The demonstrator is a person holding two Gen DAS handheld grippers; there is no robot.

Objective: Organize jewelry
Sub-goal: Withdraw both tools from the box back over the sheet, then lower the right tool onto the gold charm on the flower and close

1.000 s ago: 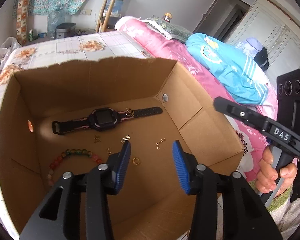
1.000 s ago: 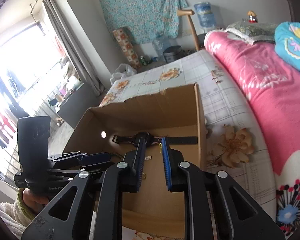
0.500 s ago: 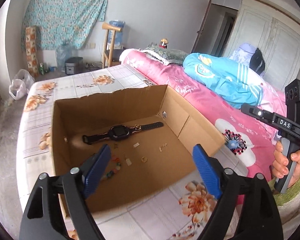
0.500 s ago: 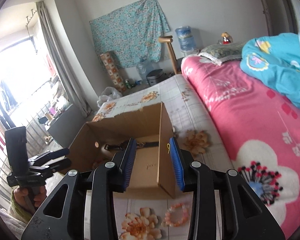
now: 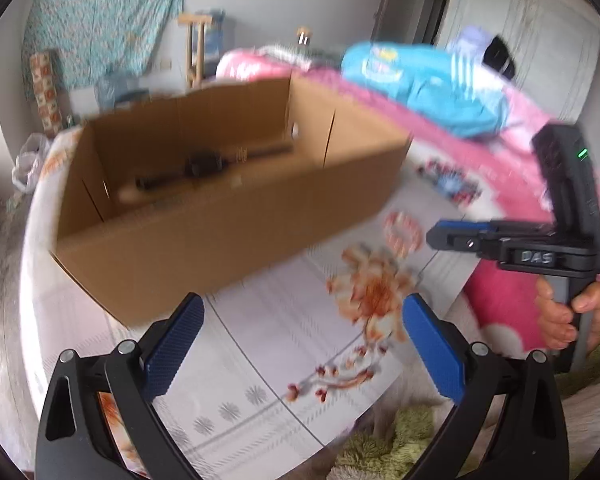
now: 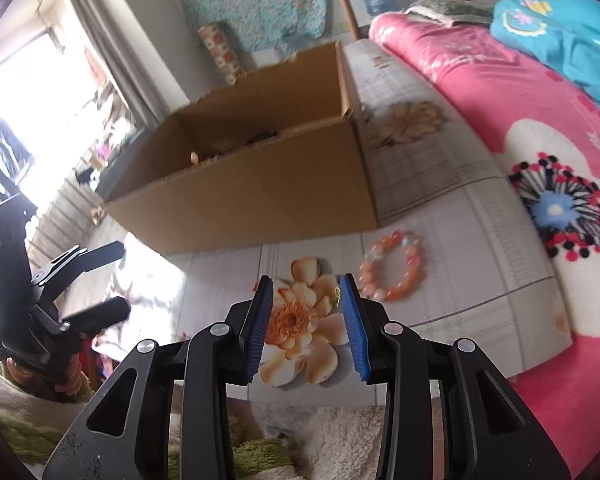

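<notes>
a: cardboard box [image 6: 260,184] sits past the right gripper [image 6: 306,320], on the flowered sheet [image 6: 440,184]. anything between its fingers?

b: no. the blue pads [image 6: 354,324] stand apart with only a printed flower [image 6: 300,328] of the sheet showing under the gap. a tiny yellow bit clings by the right pad's tip; i cannot tell what it is.

a: and the bracelet [image 6: 392,266]?

b: pale orange and pink beads, flat on the sheet just right of the right fingertip and a little beyond it, near the box's front corner, not touching the pad.

a: left gripper [image 5: 300,344]?

b: its jaws have just been opening and now stand wide, with nothing between them, only sheet below. the box [image 5: 228,200] lies beyond its fingers, blurred. a dark watch [image 5: 204,166] lies inside on the floor of the box.

a: does it see the bracelet [image 5: 404,230]?

b: yes, a blur beyond its right finger, just in front of the other gripper's [image 5: 444,236] tips, which a hand [image 5: 572,316] holds by the handle.
</notes>
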